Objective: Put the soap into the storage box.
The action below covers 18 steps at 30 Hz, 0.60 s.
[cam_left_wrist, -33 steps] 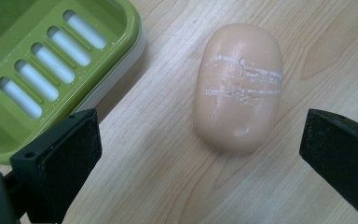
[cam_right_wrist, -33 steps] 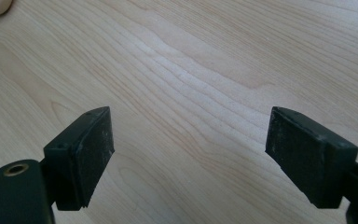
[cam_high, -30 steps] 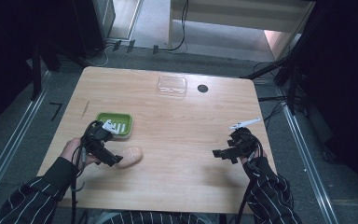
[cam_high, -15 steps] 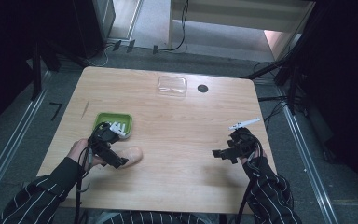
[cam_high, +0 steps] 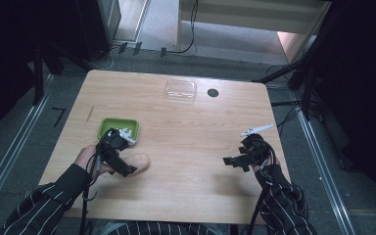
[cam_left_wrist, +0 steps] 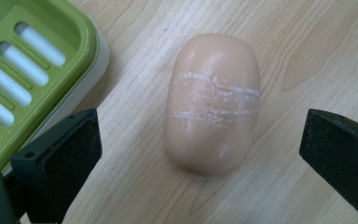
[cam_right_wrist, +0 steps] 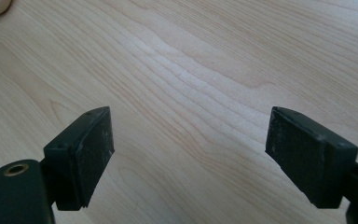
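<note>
My left tongs [cam_left_wrist: 200,154] hang spread wide over the soap bar [cam_left_wrist: 213,102] (scuffed white across its middle), beside the green dish [cam_left_wrist: 32,65] near the desk's [cam_high: 186,196] left edge. My right tongs [cam_right_wrist: 189,154] gape over bare wood.

Premises appear to be a lab or recording studio. A lone wooden table [cam_high: 186,147] stands on grey carpet, flanked by metal floor rails [cam_high: 10,152]. Loose cables [cam_high: 191,29] and dark stands [cam_high: 308,83] occupy the far side.
</note>
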{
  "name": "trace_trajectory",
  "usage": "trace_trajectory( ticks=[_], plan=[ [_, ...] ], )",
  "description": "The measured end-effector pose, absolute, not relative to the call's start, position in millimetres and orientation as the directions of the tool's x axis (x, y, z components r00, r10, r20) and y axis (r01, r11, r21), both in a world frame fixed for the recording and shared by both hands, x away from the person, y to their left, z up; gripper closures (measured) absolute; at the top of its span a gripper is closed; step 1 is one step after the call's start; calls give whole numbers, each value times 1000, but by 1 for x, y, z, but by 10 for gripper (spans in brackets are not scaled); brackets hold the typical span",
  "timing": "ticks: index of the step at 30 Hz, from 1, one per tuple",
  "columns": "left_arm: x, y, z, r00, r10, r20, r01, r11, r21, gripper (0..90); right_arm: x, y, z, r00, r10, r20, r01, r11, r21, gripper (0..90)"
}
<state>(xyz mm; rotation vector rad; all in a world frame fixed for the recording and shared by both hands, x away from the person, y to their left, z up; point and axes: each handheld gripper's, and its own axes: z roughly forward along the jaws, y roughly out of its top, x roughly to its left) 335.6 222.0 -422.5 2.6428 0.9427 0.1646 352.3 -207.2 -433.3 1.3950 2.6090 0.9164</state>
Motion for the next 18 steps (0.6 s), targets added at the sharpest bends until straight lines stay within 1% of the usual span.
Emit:
trace_trajectory(
  ticks=[7, 10, 18],
  plan=[
    [337, 220, -425, 770, 637, -8, 603, -724, 335, 0, 352, -207, -433, -591, 774, 228, 747, 419, 516, 160],
    [337, 218, -427, 771, 637, -26, 608, -722, 330, 0, 352, -207, -433, -591, 773, 228, 747, 419, 516, 160],
    [338, 210, -430, 779, 627, -19, 600, -736, 315, 0, 352, -207, -433, -595, 771, 228, 745, 422, 518, 160]
  ],
)
